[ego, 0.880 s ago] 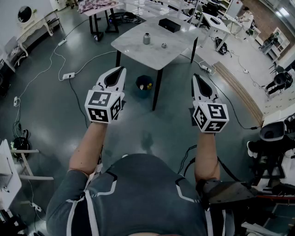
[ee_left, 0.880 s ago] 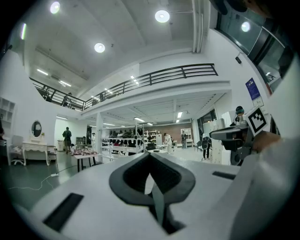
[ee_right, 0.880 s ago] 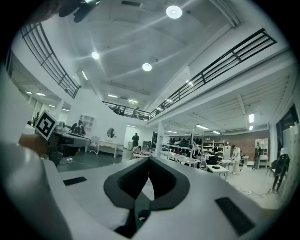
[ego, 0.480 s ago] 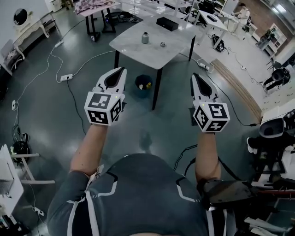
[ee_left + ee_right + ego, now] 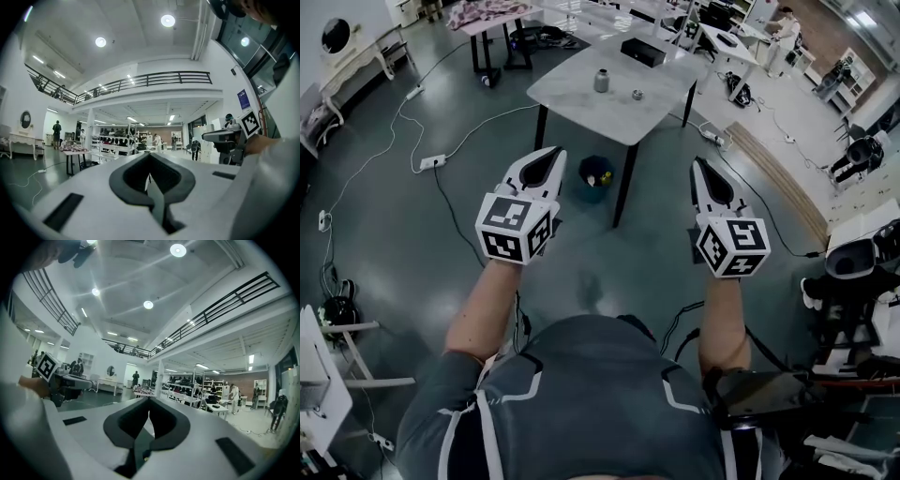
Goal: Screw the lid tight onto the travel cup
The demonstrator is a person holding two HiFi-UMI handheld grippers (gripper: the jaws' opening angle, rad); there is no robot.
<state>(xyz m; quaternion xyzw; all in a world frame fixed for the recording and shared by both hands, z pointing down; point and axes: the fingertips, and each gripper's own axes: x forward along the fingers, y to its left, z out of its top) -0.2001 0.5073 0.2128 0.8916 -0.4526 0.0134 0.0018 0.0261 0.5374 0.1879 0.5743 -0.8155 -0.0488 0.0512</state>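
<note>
Travel cup (image 5: 601, 81) and lid (image 5: 636, 94) wait on the far table (image 5: 572, 98); left gripper (image 5: 553, 153) and right gripper (image 5: 699, 165) closed tight, empty, so approach and open next.

travel cup (image 5: 601, 81) on table (image 5: 577, 97), lid (image 5: 637, 94) beside it

Round ceiling lamps (image 5: 168, 20) give even, bright light; both gripper views bulge, with dark fisheye corners.
</note>
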